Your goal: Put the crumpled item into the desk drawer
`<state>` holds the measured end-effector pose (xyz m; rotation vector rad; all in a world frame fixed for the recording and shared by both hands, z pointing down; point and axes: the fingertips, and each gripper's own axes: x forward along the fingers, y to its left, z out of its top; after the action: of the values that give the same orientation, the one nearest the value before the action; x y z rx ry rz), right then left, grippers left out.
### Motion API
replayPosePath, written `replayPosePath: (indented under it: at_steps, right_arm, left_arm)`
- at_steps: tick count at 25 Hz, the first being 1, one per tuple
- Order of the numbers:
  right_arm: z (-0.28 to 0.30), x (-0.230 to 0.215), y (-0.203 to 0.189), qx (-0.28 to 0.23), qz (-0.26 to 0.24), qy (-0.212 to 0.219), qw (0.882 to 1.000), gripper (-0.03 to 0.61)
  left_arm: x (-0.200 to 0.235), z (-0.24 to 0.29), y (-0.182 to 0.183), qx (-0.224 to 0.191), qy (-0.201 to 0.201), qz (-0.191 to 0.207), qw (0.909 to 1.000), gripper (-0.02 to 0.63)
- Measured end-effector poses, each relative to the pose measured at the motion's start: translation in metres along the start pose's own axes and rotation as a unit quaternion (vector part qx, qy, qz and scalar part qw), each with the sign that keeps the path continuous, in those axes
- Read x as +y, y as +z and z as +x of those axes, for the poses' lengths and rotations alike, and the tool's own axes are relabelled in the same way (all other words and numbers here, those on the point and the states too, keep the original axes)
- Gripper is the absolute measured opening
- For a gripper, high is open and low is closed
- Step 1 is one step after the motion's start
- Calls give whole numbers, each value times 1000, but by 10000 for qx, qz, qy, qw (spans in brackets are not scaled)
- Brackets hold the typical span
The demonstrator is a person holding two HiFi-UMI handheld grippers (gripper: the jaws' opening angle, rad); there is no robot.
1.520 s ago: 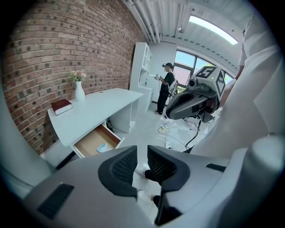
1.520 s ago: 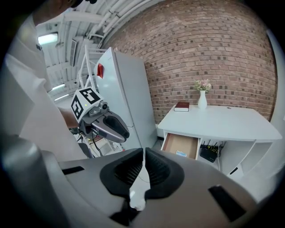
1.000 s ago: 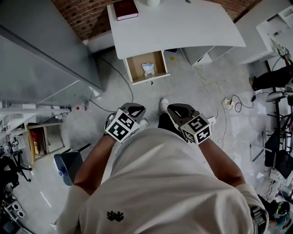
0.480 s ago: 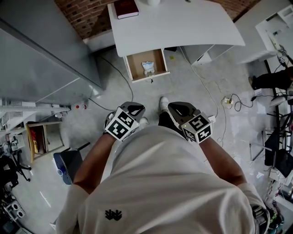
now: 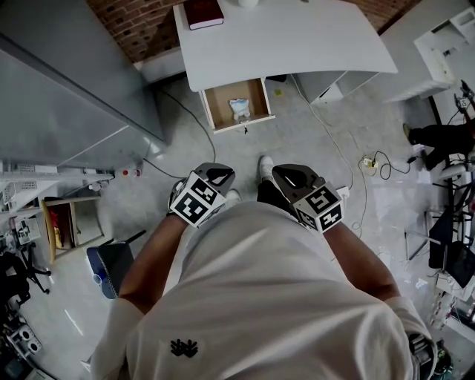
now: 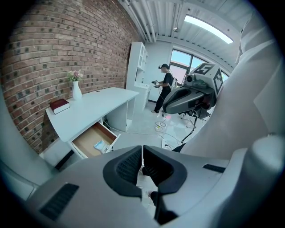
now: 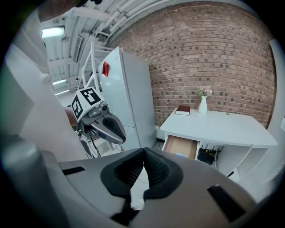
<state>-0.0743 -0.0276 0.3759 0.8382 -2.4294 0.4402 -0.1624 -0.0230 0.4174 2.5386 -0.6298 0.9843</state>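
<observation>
The white desk (image 5: pixel 297 41) stands ahead of me with its wooden drawer (image 5: pixel 220 111) pulled open. In the drawer lies a pale crumpled item (image 5: pixel 239 109), which also shows as the crumpled item (image 6: pixel 100 145) in the left gripper view and as a small pale spot (image 7: pixel 180 155) in the right gripper view. My left gripper (image 5: pixel 216 176) and right gripper (image 5: pixel 291 177) are held close to my waist, well short of the drawer. Both are shut and empty: the left gripper's (image 6: pixel 142 153) jaws meet, and so do the right gripper's (image 7: pixel 144 152).
A dark red book (image 5: pixel 203 13) and a white vase (image 6: pixel 76 90) sit on the desk. A tall grey cabinet (image 5: pixel 67 89) stands at the left, with a blue bin (image 5: pixel 110 271) below it. Cables (image 5: pixel 371 165) trail over the floor at the right. A person (image 6: pixel 165 91) stands far off.
</observation>
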Motion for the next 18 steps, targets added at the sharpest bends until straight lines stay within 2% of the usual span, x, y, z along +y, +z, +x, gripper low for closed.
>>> replayPosePath:
  at_steps: [12, 18]
  right_arm:
    - [16, -14, 8, 13, 30, 118, 9999, 29]
    - [24, -30, 6, 28, 41, 82, 10000, 29]
  left_arm:
    - [20, 6, 4, 12, 54, -156, 9999, 31]
    - [36, 14, 22, -216, 78, -59, 9997, 31]
